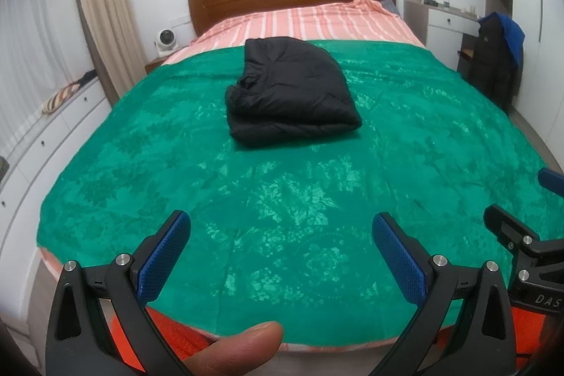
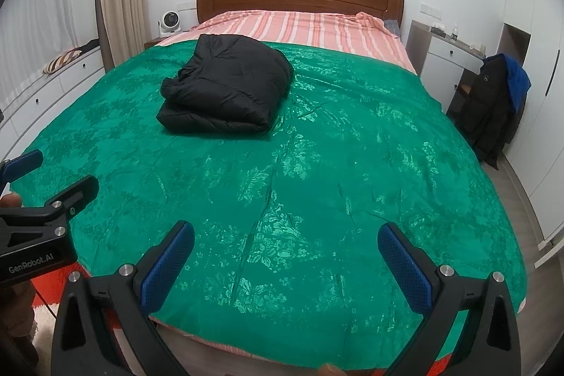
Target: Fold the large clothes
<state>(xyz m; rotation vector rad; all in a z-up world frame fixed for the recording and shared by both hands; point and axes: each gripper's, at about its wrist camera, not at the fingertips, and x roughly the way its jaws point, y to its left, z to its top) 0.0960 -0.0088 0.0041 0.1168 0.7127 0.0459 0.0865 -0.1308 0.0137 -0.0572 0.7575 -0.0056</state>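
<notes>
We see even, soft indoor light | sheen on green bedspread (image 1: pixel 282 199) | fisheye bending, dark corners | sharp focus

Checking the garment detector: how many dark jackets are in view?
2. A folded black jacket lies on the green bedspread, toward the head of the bed. A second dark jacket hangs by the white desk under something blue. More may be out of view.

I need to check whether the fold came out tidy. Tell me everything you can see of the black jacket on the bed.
The black jacket is a puffy, quilted, matte garment folded into a thick, roughly square bundle of stacked layers. Its near edge is fairly straight; the far left corner bunches into loose creases. It lies flat on the green bedspread, toward the striped sheet. Only the bedspread touches it; both tongs are open and well clear of it.
</notes>
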